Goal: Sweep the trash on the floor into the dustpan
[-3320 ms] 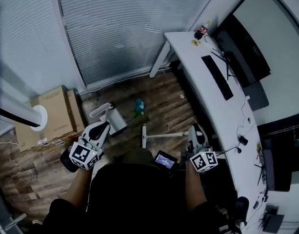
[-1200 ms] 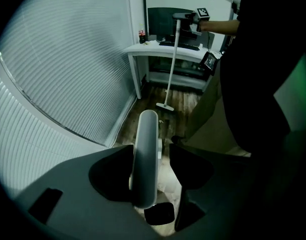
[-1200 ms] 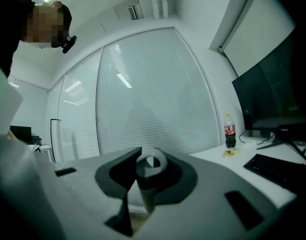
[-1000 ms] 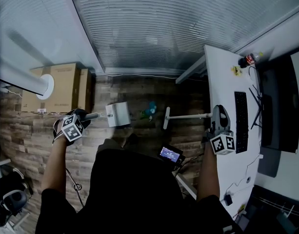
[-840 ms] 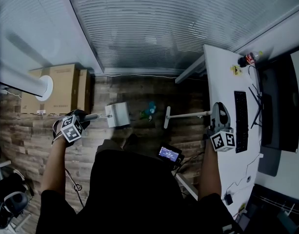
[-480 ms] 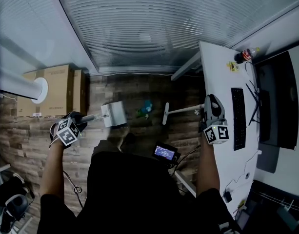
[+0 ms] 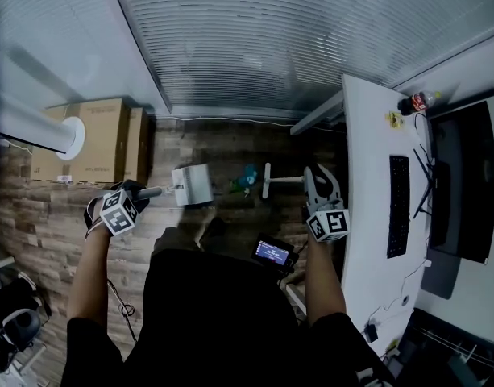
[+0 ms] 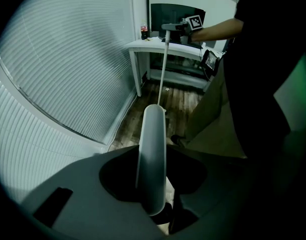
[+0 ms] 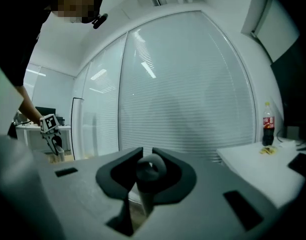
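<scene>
Leftward, cardboard boxes (image 7: 97, 139) (desk (image 7: 363, 135) near broom (image 7: 267, 181))

The teal trash (image 7: 247, 177) just right of the dustpan (image 7: 193, 185) is too small to identify. In the left gripper view the dustpan's handle (image 8: 153, 159) hides its pan. In the right gripper view only the tip of the broom (image 9: 150, 173) shows; its brush is hidden.

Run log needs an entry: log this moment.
left gripper: closing further on dustpan handle | right gripper: shut on broom | trash: between dustpan and broom
</scene>
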Available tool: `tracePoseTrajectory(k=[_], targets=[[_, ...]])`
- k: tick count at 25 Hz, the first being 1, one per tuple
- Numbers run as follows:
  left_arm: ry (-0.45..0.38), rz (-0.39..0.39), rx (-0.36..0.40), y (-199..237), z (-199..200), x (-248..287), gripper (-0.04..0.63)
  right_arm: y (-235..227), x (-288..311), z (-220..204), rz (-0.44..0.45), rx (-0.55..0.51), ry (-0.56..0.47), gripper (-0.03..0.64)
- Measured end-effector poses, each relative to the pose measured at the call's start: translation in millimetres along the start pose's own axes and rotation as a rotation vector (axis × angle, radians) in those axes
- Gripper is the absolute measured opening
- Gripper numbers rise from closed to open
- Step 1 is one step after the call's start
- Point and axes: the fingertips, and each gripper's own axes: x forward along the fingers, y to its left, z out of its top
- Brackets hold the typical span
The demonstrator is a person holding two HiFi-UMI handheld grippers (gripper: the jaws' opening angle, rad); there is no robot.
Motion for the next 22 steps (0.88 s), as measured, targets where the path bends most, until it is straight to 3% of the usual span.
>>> tracePoseTrajectory(k=[13, 22], targets=[[0.000, -0.011, -0.004, -2, 2, 6, 0.083, 40, 20, -8, 0.050, 0.188, -0.032, 0.089], [-0.008, -0.022, -0.007, -3, -1, 5, 0.083, 73, 56, 2, 0.068, 0.211, -0.061, 0.094]])
